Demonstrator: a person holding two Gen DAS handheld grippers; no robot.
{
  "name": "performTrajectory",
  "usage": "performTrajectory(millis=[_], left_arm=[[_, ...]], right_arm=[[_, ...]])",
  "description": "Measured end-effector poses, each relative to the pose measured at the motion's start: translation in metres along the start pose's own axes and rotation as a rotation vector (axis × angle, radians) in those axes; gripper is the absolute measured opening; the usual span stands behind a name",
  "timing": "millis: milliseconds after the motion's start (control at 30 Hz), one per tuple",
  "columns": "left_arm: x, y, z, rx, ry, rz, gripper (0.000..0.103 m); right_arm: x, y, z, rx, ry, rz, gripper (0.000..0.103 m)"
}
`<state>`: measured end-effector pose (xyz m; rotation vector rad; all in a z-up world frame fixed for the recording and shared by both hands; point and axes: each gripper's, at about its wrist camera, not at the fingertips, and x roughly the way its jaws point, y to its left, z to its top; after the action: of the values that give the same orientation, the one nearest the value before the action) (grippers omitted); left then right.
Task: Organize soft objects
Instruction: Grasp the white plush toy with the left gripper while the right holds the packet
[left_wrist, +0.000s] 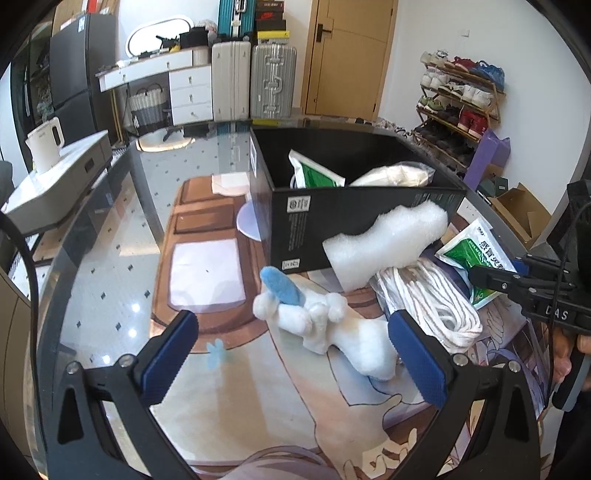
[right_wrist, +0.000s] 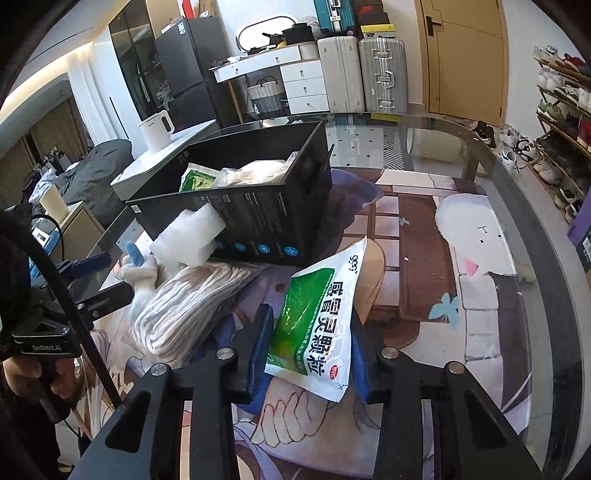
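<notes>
Right gripper (right_wrist: 308, 354) clamped on green pouch (right_wrist: 319, 317) near the box (right_wrist: 258, 225); thin grip, prob slips w/ a fast lift. Left gripper (left_wrist: 291, 354) wide apart, plush (left_wrist: 332, 332) between.

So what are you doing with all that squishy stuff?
A person is tidying soft things into the black box. The right gripper is shut on a green medicine pouch. The left gripper is open near the white plush toy. The rope bundle and foam piece lie outside the box.
</notes>
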<state>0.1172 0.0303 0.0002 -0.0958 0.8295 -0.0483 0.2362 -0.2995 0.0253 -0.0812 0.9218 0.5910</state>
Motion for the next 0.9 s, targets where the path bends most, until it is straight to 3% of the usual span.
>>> performTrajectory(millis=[433,567,667,900], left_arm=[[0.02,-0.002,0.008,-0.034,0.061,0.01,0.1],[0.017,-0.002,0.007,-0.043,0.062,-0.054,0.081],[0.013,-0.004,0.004,-0.041,0.053,-0.117,0.058],[0.004,0.001,0.005,-0.071,0.026,-0.12,0.041]], right_arm=[[0.008,0.004,-0.004,-0.024,0.02,0.001,0.037],[0.008,0.004,-0.005,-0.034,0.02,-0.003,0.037],[0.008,0.004,-0.005,-0.036,0.02,-0.003,0.037],[0.008,0.004,-0.005,-0.039,0.019,-0.002,0.037]])
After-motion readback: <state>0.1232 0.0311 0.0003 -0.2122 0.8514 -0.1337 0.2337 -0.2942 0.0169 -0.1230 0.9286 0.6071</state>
